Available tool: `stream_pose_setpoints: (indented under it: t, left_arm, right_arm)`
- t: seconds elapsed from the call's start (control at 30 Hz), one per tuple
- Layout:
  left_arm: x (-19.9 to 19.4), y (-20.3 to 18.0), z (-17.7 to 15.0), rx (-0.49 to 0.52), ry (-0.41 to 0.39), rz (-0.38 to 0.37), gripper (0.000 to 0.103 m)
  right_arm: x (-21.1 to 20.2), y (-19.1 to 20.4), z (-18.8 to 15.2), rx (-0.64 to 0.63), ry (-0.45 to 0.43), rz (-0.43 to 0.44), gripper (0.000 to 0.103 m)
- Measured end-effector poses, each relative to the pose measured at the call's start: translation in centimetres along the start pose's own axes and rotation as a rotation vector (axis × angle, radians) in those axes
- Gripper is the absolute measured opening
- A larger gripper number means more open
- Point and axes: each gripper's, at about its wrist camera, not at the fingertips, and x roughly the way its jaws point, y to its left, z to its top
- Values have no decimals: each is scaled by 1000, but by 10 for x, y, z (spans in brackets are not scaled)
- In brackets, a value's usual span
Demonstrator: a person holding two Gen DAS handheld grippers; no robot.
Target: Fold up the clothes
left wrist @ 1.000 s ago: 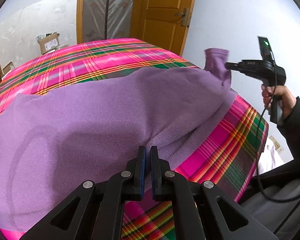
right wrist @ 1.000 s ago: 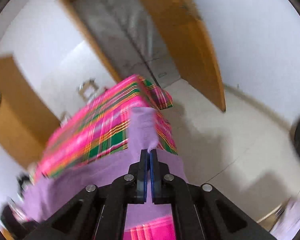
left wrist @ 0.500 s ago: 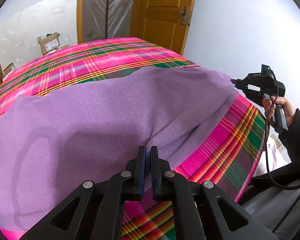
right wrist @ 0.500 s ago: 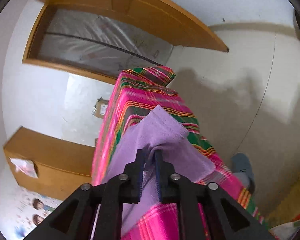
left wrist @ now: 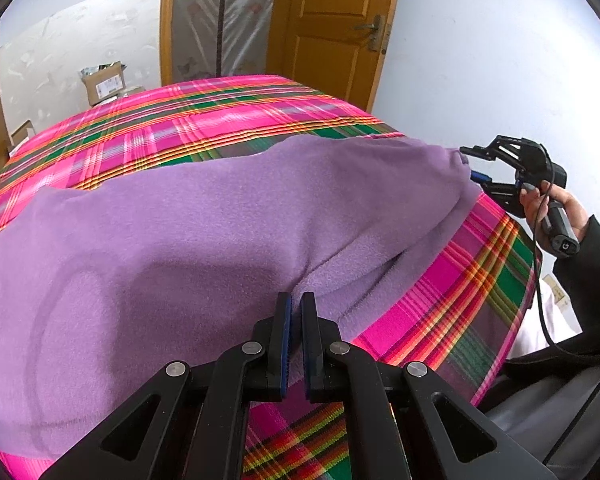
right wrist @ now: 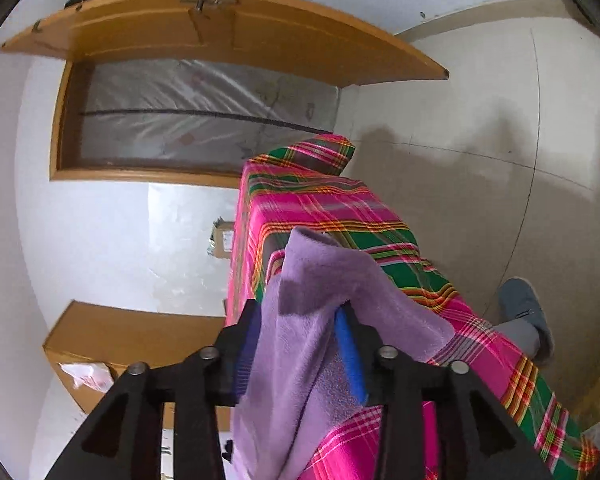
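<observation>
Left gripper (left wrist: 294, 312) pinches the near hem of the purple fleece (left wrist: 204, 232), fingers nearly together. Fleece lies spread on the plaid table (left wrist: 204, 120), long axis running left to right. Right gripper (right wrist: 300, 320), jaws apart, has the far right corner draped between its fingers.
</observation>
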Motion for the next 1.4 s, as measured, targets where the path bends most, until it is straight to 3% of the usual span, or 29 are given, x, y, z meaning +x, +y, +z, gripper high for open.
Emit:
stream_pose_setpoints:
  t: [0.13,0.2,0.23,0.4,0.53,0.67,0.8,0.93,1.13,1.23,1.3,1.4]
  left_arm:
    - [-1,0,-1,0,1,0,5]
    - [-1,1,-1,-1,1,0,5]
    - [0,1,-1,-2,1,0,5]
    - [0,1,2,-6,1,-2,5]
    - [-3,0,4,3,-9,-1,5]
    - [-17,-1,13,4,-59,1,5]
    - [-24,-4,14,19,-77,-11,5]
    - [-13,-8,4,28,-23,-24,5]
    - [-10,-9,-2,33,0,-35,5]
    - [-10,-8,-2,35,-2,-41,5]
    - [-11,-7,-2,31,-6,-51,5]
    - [-21,-6,-1,20,-37,-77,6]
  right_arm:
    - [2,-1,1,-2,15,-15,44]
    - [4,-1,1,-14,28,-45,23]
    - [5,-1,1,-20,35,-60,5]
    - [-1,14,1,-87,7,-61,4]
    - [-10,51,3,-183,-14,-11,4]
    - [-21,73,1,-264,-33,-6,4]
    - [-23,34,2,-177,-3,-125,4]
    - [-22,-3,-2,-83,27,-173,4]
    - [-23,-2,0,-107,39,-195,4]
    - [-27,-2,5,-115,15,-230,14]
    - [-34,-4,10,-115,-26,-267,16]
    - [-43,-1,18,-132,-66,-265,23]
